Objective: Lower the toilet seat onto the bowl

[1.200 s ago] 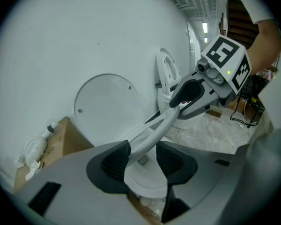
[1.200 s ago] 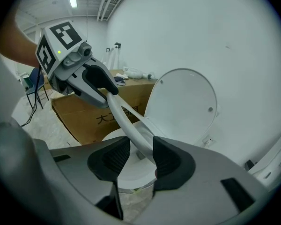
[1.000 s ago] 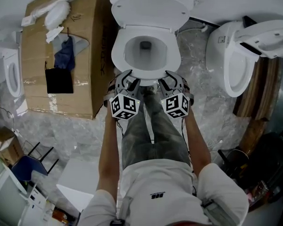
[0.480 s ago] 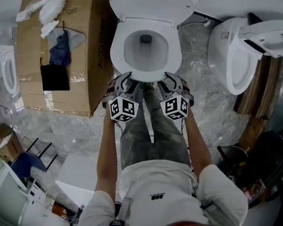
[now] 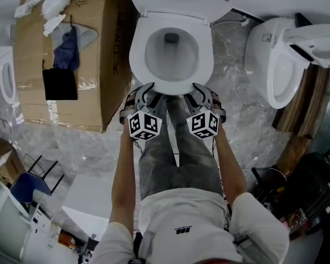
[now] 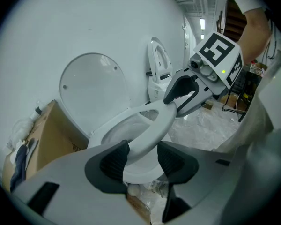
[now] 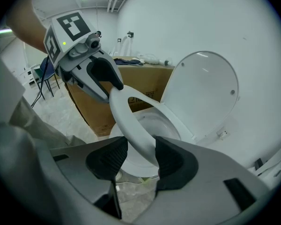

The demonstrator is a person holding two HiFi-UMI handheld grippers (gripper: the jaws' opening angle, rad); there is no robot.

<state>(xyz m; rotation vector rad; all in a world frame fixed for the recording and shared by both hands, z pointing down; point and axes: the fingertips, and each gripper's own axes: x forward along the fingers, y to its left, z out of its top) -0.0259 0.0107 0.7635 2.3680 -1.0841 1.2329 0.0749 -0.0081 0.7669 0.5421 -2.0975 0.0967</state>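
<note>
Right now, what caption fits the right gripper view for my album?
Right gripper clamps the toilet seat front, held above the bowl, lid upright behind.

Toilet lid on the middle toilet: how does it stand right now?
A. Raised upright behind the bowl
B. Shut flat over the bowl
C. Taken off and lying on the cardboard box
A: the lid stands upright behind the open bowl, and the seat is tilted up in front of it.
</note>
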